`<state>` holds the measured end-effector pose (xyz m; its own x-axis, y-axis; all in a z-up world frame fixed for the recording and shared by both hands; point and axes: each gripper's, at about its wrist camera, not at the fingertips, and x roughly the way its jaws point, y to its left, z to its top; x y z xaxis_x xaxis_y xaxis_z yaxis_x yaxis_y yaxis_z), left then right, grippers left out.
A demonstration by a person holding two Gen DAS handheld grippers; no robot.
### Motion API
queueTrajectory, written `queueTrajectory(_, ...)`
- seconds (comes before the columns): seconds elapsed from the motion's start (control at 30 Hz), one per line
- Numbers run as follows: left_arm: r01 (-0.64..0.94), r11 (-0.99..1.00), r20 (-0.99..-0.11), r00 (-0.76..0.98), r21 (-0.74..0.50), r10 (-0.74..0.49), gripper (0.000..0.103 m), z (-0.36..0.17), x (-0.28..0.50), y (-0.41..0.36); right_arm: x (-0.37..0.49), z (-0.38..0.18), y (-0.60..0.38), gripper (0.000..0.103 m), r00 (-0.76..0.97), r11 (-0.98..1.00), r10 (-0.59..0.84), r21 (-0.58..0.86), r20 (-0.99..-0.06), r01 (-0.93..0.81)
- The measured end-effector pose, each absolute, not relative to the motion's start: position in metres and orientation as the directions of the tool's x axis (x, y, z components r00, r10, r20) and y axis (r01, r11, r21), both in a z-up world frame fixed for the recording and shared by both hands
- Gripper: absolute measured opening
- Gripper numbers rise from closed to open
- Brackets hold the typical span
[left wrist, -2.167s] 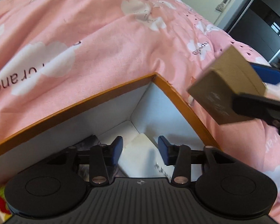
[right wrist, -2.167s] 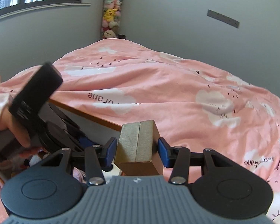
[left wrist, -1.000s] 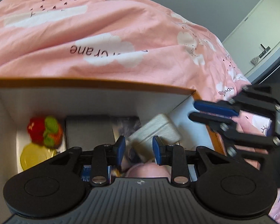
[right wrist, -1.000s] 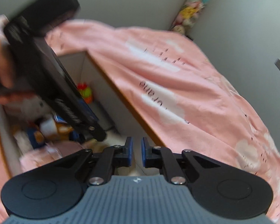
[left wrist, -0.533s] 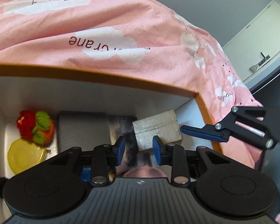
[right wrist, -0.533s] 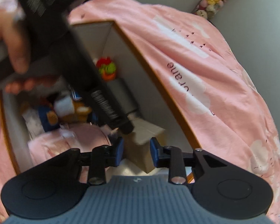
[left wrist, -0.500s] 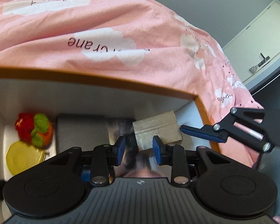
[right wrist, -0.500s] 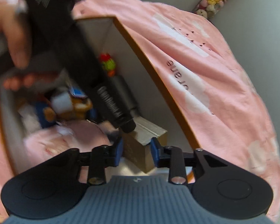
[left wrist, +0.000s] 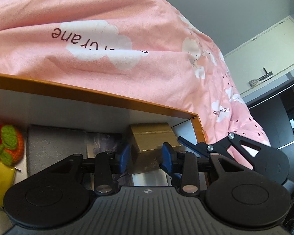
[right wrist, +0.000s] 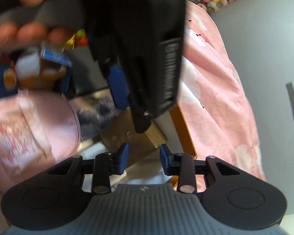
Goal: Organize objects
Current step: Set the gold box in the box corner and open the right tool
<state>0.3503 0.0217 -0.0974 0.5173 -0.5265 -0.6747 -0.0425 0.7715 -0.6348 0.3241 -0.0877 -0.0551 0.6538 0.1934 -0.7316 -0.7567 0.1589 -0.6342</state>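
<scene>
A gold cardboard box [left wrist: 151, 137] lies tilted in the near right corner of the orange-rimmed storage box [left wrist: 88, 93]. My left gripper [left wrist: 146, 157] straddles it from above. Its jaws are opening, with the gold box between the blue pads and no firm press visible. In the right wrist view the gold box [right wrist: 127, 135] pokes between my right gripper [right wrist: 143, 154], whose pads stand apart from it. The left gripper [right wrist: 130, 115] hangs blurred and black over the gold box there, one fingertip on its top. The right gripper's fingers [left wrist: 188, 144] reach in by the storage box's right wall.
Inside the storage box are a knitted red and green toy [left wrist: 7, 143], a yellow item [left wrist: 0, 176], a grey flat case [left wrist: 54, 148], a pink pouch [right wrist: 29, 133] and a plush toy [right wrist: 39, 72]. A pink duvet [left wrist: 127, 58] surrounds it. A hand [right wrist: 19, 31] grips the left tool.
The right gripper let the gold box go into the storage box, shut empty, then opened. Both grippers sank toward the box, and the left jaws widened around it.
</scene>
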Motion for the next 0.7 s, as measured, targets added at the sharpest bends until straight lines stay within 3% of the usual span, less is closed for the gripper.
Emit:
queueTrajectory(0.13, -0.034, 0.770, -0.671, 0.516, -0.637, -0.533, 0.042, -0.098, 0.351, 0.020, 0.317, -0.052, -0.086, 0.034, 0.653, 0.172, 0.157, -0.631, -0.741, -0.756)
queueTrajectory(0.2, -0.027, 0.768, -0.666, 0.519, -0.640, -0.536, 0.042, -0.098, 0.352, 0.019, 0.318, -0.048, -0.084, 0.021, 0.603, 0.212, 0.151, -0.570, -0.783, -0.794)
queueTrajectory(0.4, -0.025, 0.768, -0.662, 0.524, -0.641, -0.536, 0.041, -0.097, 0.354, 0.018, 0.333, -0.051, -0.077, 0.015, 0.475, 0.328, 0.138, -0.412, -0.869, -0.850)
queueTrajectory(0.47, -0.029, 0.766, -0.661, 0.528, -0.642, -0.534, 0.041, -0.098, 0.353, 0.020, 0.344, -0.056, -0.076, 0.005, 0.467, 0.381, 0.120, -0.394, -0.876, -0.836)
queueTrajectory(0.57, -0.045, 0.767, -0.663, 0.538, -0.639, -0.521, 0.041, -0.099, 0.350, 0.024, 0.355, -0.059, -0.077, 0.004, 0.452, 0.445, 0.139, -0.352, -0.881, -0.823)
queueTrajectory(0.7, -0.061, 0.758, -0.663, 0.533, -0.649, -0.525, 0.041, -0.103, 0.350, 0.027, 0.356, -0.064, -0.075, 0.000, 0.511, 0.460, 0.144, -0.400, -0.847, -0.793)
